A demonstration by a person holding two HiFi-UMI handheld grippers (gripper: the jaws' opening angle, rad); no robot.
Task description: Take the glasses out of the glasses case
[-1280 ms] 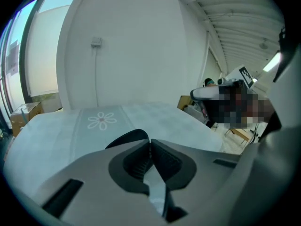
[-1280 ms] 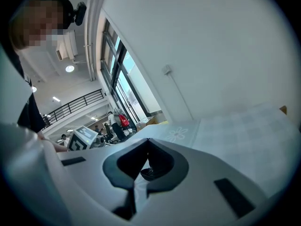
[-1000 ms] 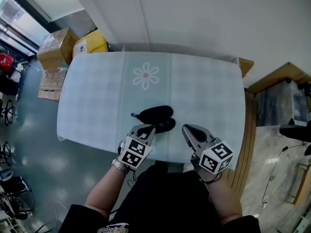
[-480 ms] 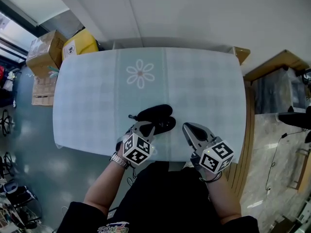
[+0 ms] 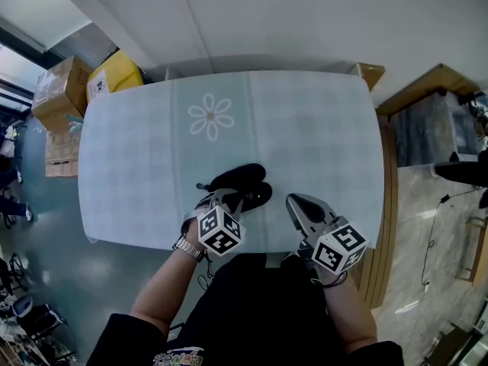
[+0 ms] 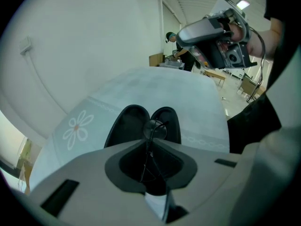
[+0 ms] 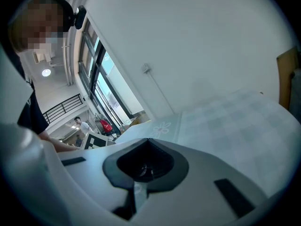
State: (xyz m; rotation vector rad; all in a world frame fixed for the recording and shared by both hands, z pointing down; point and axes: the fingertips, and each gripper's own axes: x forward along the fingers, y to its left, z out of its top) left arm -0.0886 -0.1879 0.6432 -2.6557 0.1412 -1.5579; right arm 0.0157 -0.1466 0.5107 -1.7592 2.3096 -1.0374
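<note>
A pale blue-green checked tablecloth (image 5: 305, 143), printed with a single white daisy (image 5: 210, 117), covers a rounded table set against a plain white wall (image 5: 305, 21). Off the table's far left corner, brown cardboard boxes (image 5: 57, 90) and a yellow carton (image 5: 114, 75) crowd together on a glossy grey floor (image 5: 46, 227). Light wooden furniture (image 5: 427, 90) stands to the right. Tall windows (image 7: 99, 79) rise above a dark railing (image 7: 61, 109) beyond.
</note>
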